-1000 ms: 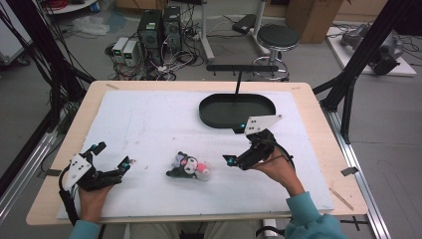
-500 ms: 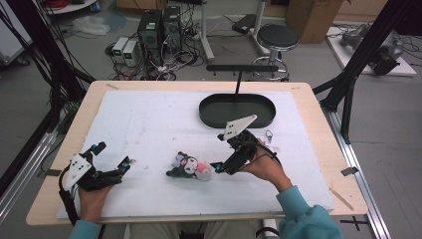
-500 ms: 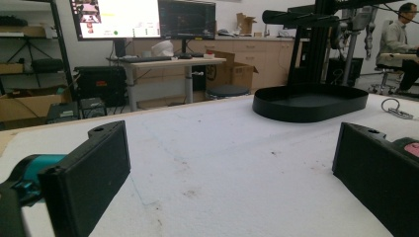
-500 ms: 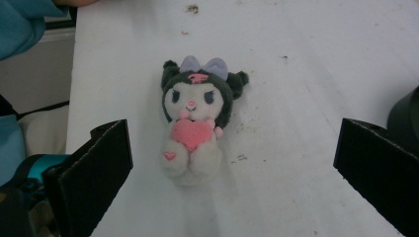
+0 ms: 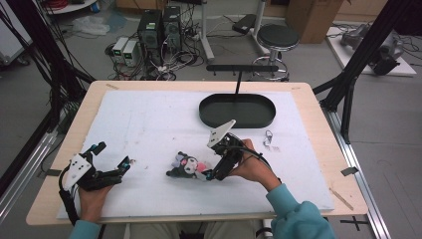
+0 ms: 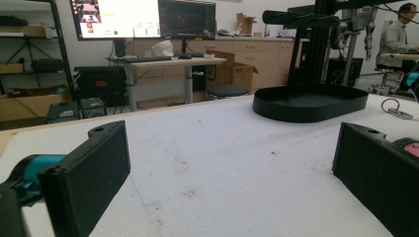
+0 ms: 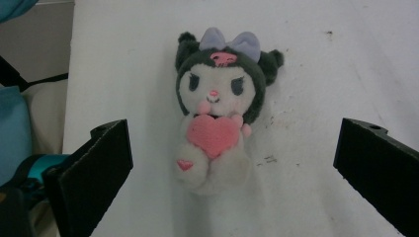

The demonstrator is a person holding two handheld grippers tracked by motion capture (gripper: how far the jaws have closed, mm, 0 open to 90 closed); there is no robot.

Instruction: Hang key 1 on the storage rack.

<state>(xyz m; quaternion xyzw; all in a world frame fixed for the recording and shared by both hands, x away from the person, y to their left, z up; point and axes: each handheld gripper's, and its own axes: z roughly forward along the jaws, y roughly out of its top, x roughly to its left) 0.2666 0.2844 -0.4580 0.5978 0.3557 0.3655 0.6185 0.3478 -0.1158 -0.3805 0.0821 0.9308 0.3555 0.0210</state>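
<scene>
Black grippers point(image 5: 211, 174), teal sleeves point(image 5: 298, 219)

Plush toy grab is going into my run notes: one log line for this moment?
right gripper: open, jaws either side of plush toy | toy: lying on white mat, ungrasped | left gripper: open, idle

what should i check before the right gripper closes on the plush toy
1. Right gripper open: ok, jaws spread wide.
2. Plush toy lined up between the jaws: ok in the right gripper view.
3. Jaws far enough along the toy: cannot tell.
4. Nothing else between the jaws: ok, bare mat.
5. Left gripper out of the way: ok, open, off to the side.
6. Black tray free: ok, looks empty.
</scene>
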